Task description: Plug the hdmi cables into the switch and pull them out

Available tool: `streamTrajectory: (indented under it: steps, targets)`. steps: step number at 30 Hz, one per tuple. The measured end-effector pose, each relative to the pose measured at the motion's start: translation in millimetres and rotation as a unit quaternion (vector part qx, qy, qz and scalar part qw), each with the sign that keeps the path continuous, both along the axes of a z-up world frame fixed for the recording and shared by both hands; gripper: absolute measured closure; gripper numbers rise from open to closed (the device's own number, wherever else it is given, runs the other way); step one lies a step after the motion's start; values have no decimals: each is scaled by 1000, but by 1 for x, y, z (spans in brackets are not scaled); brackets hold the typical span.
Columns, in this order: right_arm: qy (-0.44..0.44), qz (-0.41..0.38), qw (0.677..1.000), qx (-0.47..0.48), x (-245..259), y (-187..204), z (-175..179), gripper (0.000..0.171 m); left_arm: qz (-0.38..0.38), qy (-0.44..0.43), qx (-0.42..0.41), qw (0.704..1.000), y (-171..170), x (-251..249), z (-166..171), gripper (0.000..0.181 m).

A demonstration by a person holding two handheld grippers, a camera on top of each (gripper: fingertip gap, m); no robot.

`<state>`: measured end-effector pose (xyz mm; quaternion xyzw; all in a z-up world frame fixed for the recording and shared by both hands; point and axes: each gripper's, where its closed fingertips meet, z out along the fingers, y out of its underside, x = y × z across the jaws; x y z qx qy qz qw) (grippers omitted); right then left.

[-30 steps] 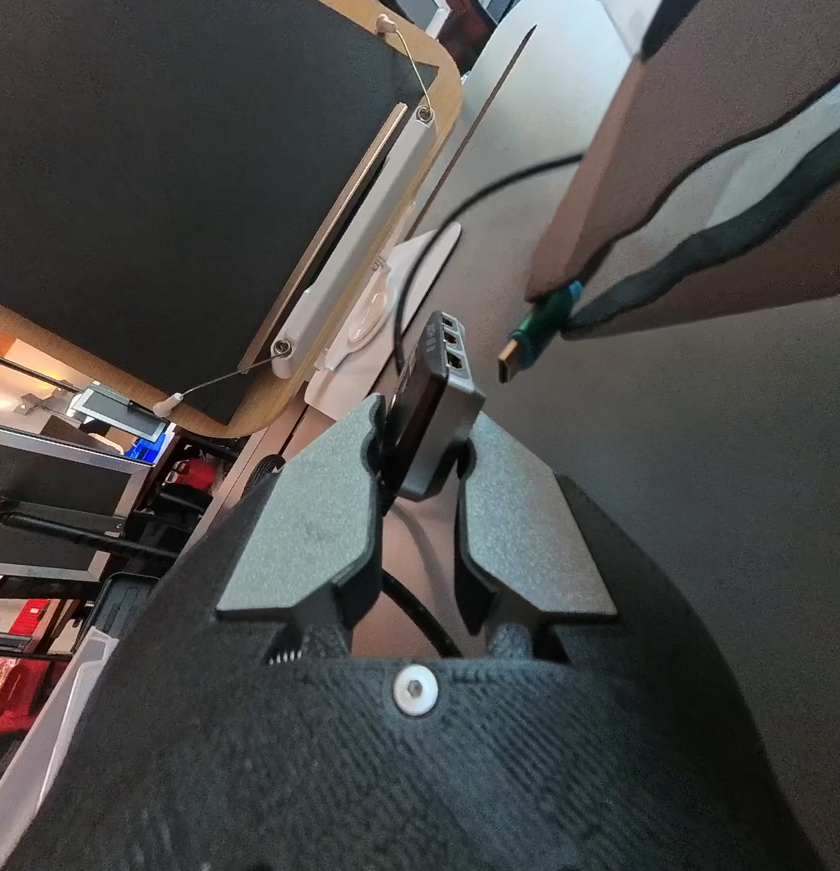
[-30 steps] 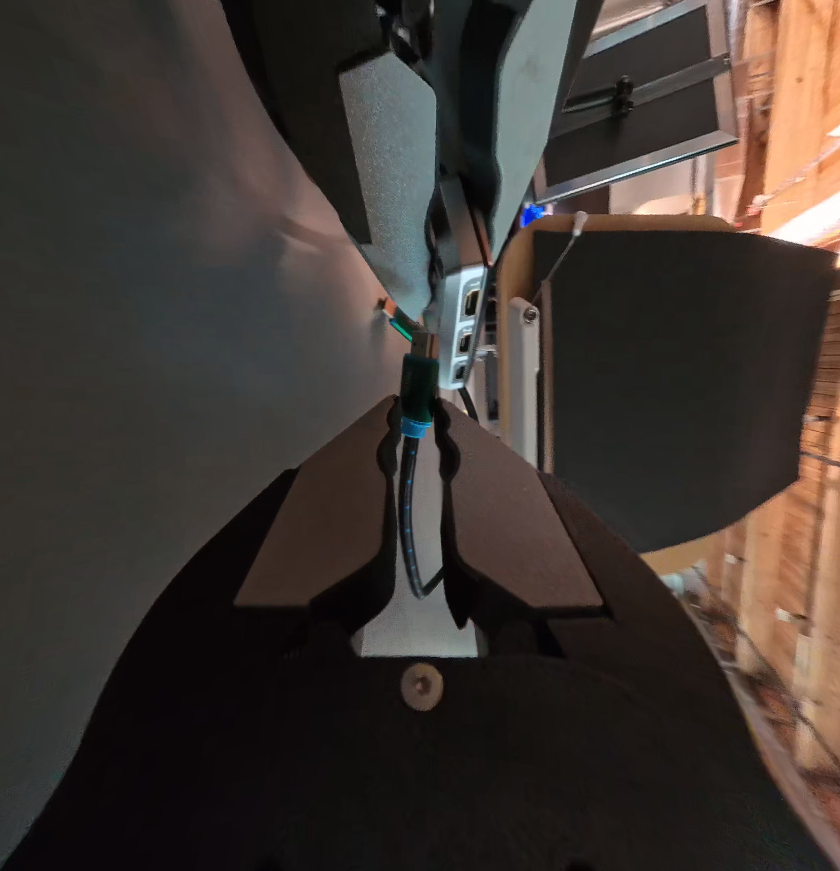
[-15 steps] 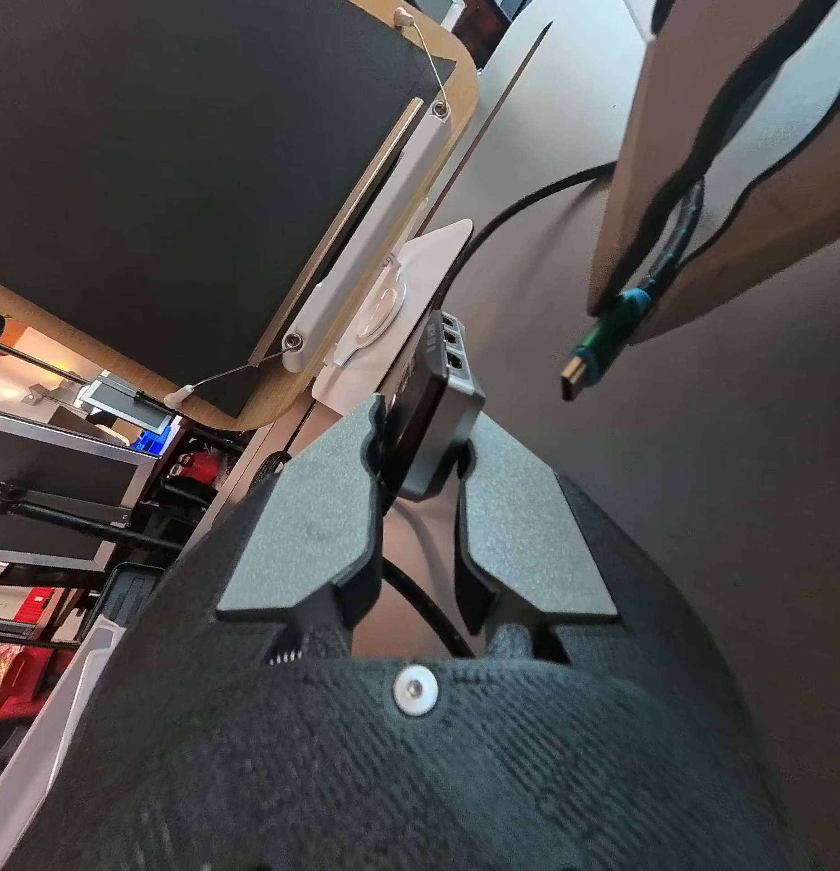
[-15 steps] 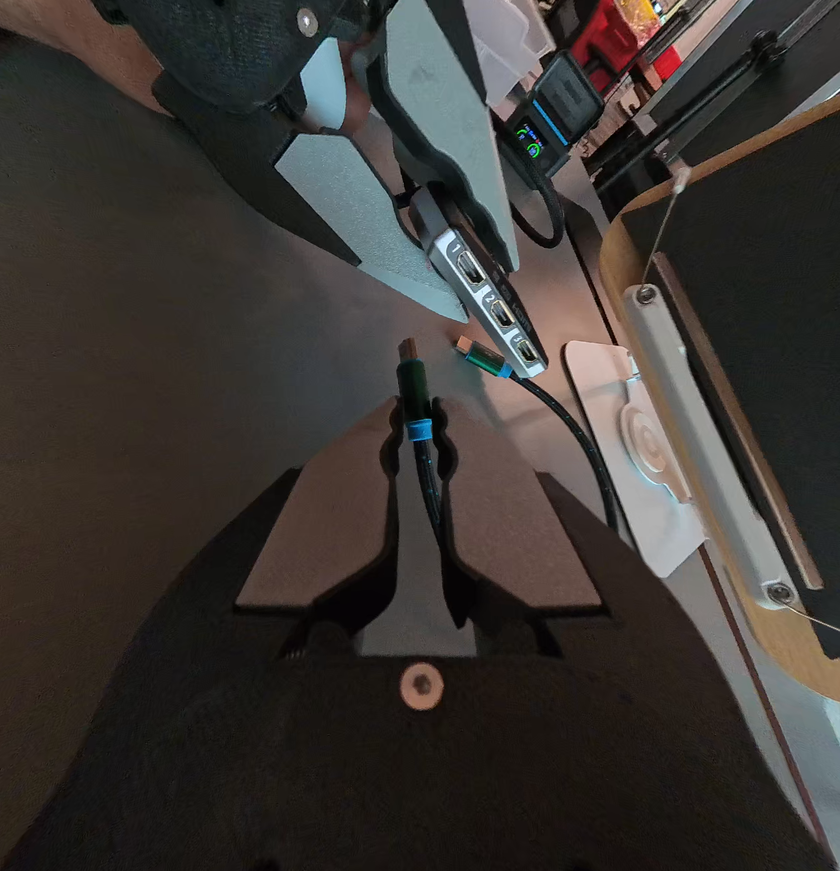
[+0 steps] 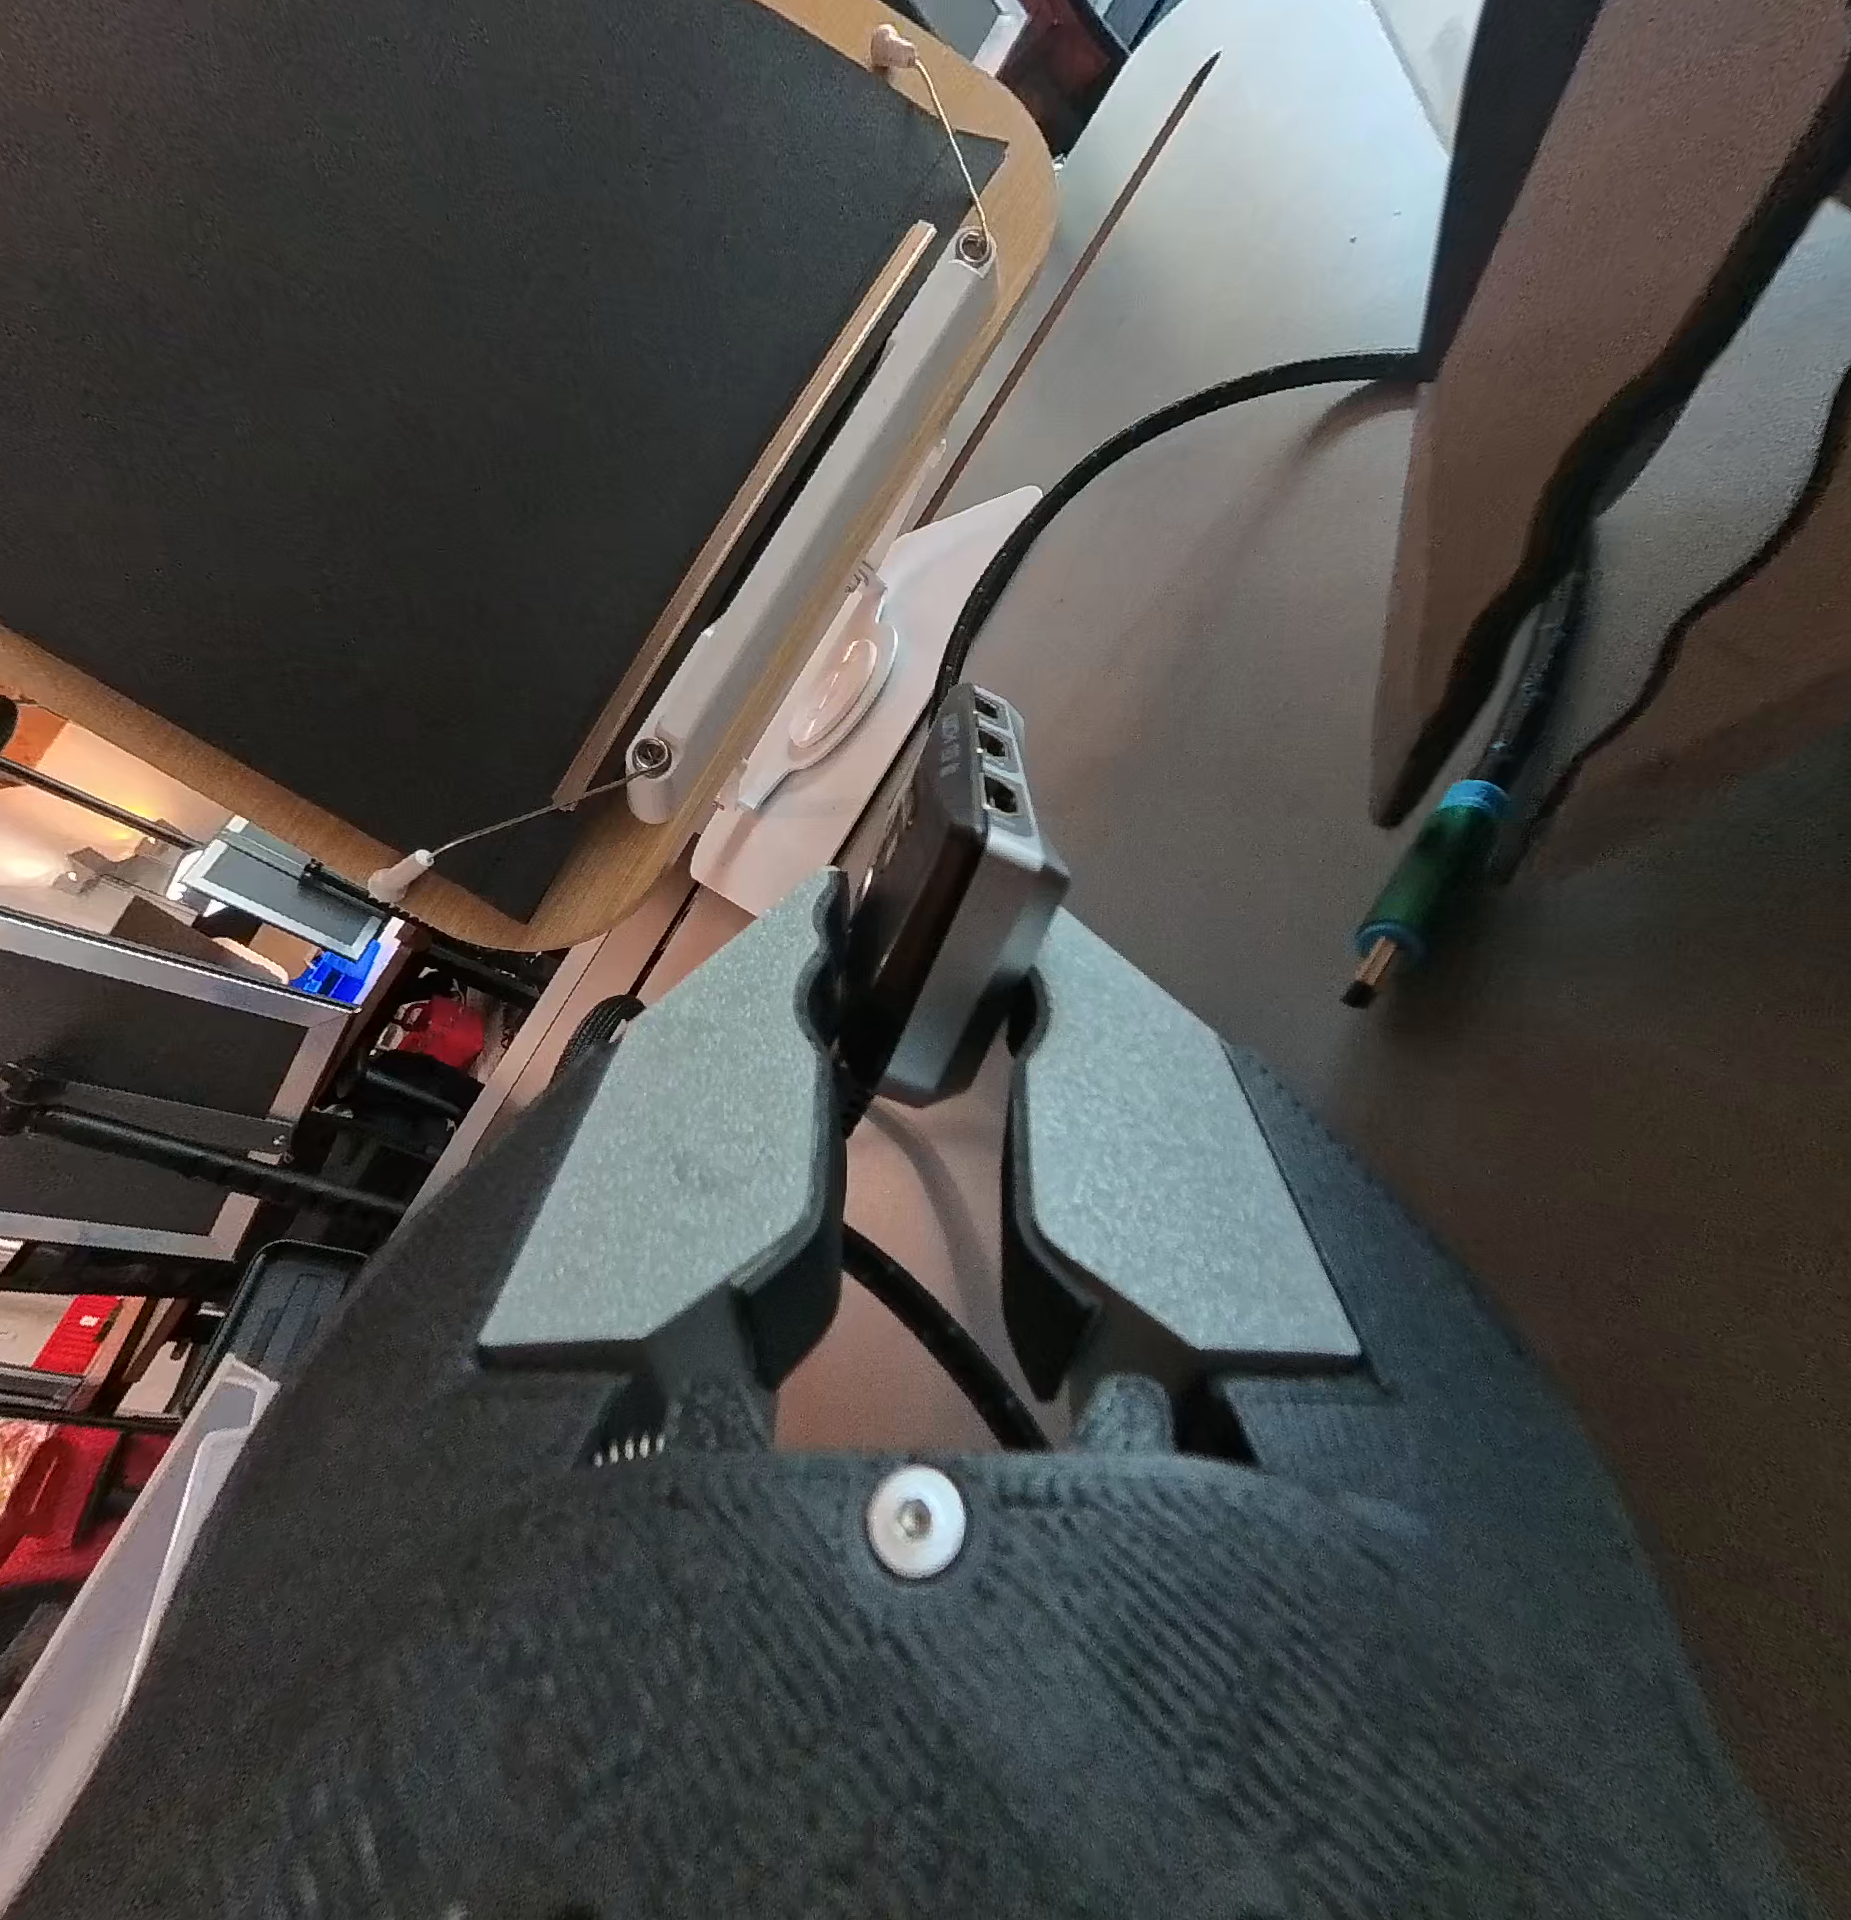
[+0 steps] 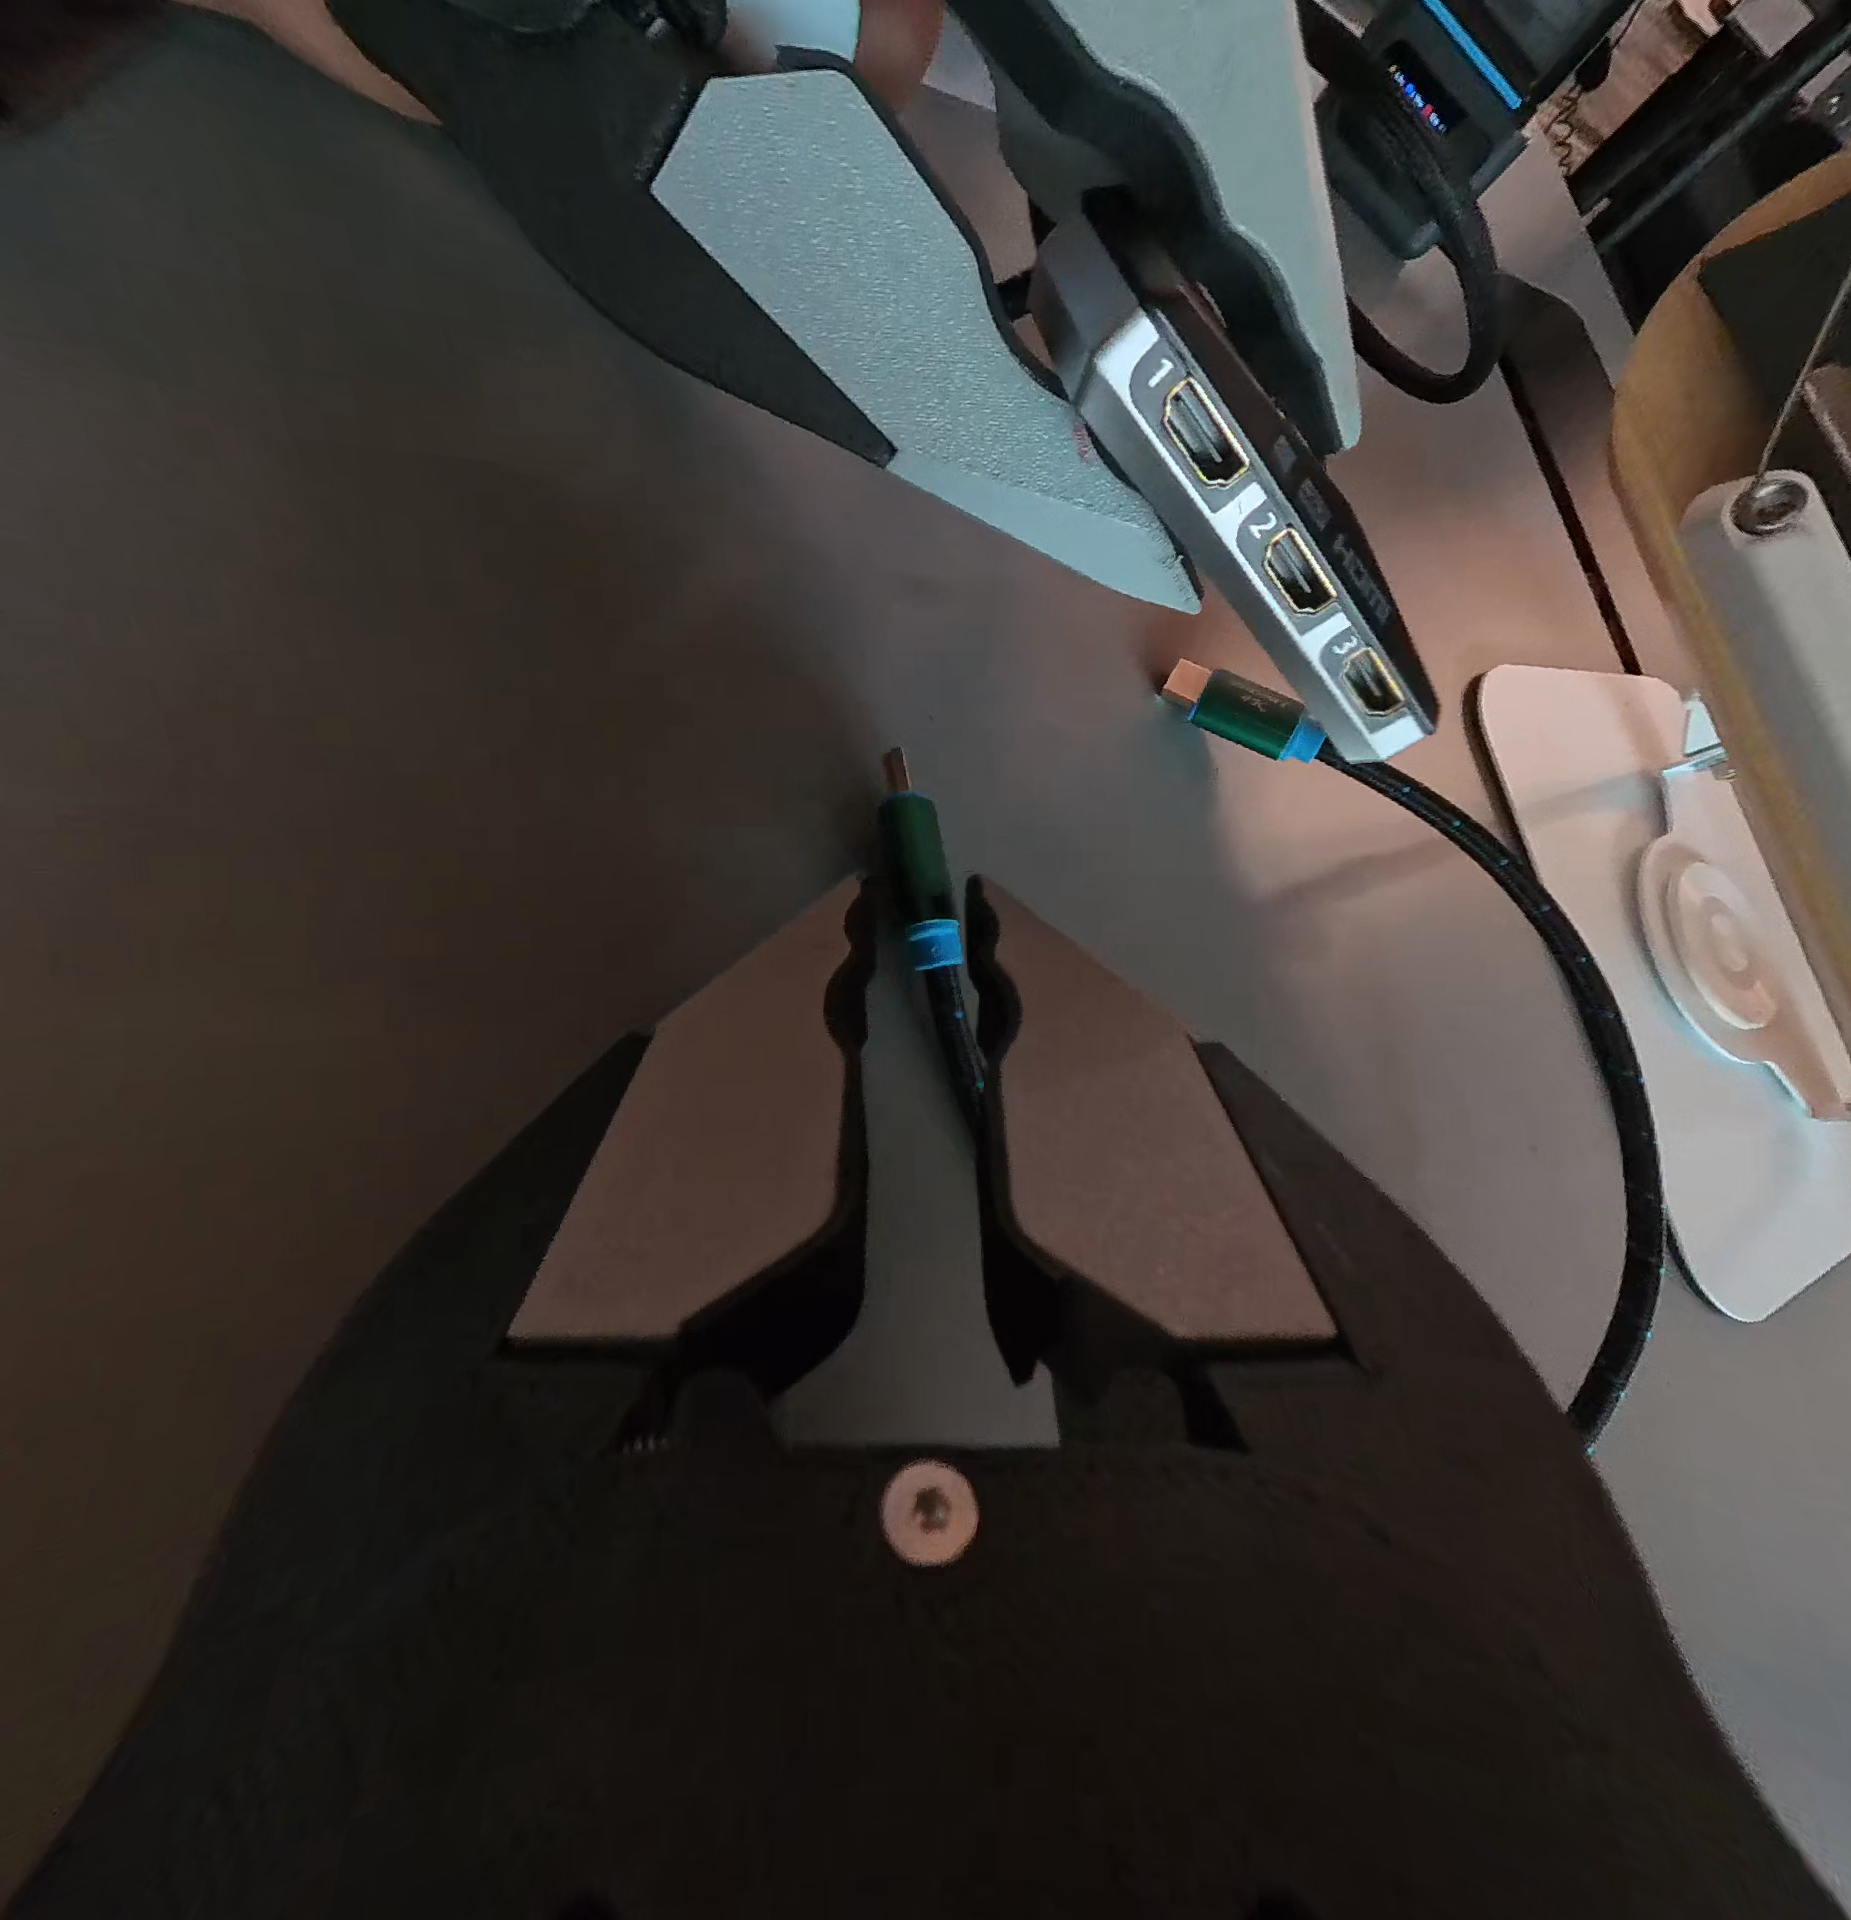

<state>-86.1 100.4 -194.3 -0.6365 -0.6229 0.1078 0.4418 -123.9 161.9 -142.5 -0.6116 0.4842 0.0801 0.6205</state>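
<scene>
A: Grey metal switch [image 5: 978,894], black top face, three gold-rimmed ports in a row on one narrow side, all empty. My left claw [image 5: 921,971] is clamped on its rear end, so it sits lifted off the tabletop [image 5: 1679,1299] with the ports facing away from me.

B: And the cables?

A: Green plug [image 6: 913,842] with a blue collar and gold tip, on a black braided lead. It sits between the fingertips of my right claw [image 6: 916,914], gap narrow, plug pressed to the left finger. Can't tell if the right one touches it. Tip is clear of the switch and not in any port.

B: Second cable?

A: Second plug [image 6: 1245,712], same green and blue, lies flat on the tabletop just beside the third port. Its lead [image 6: 1586,997] curves back past the white stand base [image 6: 1586,1143].

B: Claw poses?

A: Left comes in low and tilted, switch edge-up. Right faces it from the opposite side, plug aimed short of the first port.
</scene>
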Motion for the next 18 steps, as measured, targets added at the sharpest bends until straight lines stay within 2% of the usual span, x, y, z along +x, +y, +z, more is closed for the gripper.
streamTrajectory:
  steps: [7,12,18]
  targets:
    - [27,-12,999,-40,4,3,5,150,0,-3,2,1000,0,0,2,153]
    - [12,-17,998,-64,4,5,-3,142,-2,0,2,1000,-1,1,1,153]
    - [2,-18,997,-70,4,6,-6,152,-2,3,2,1000,-1,1,0,153]
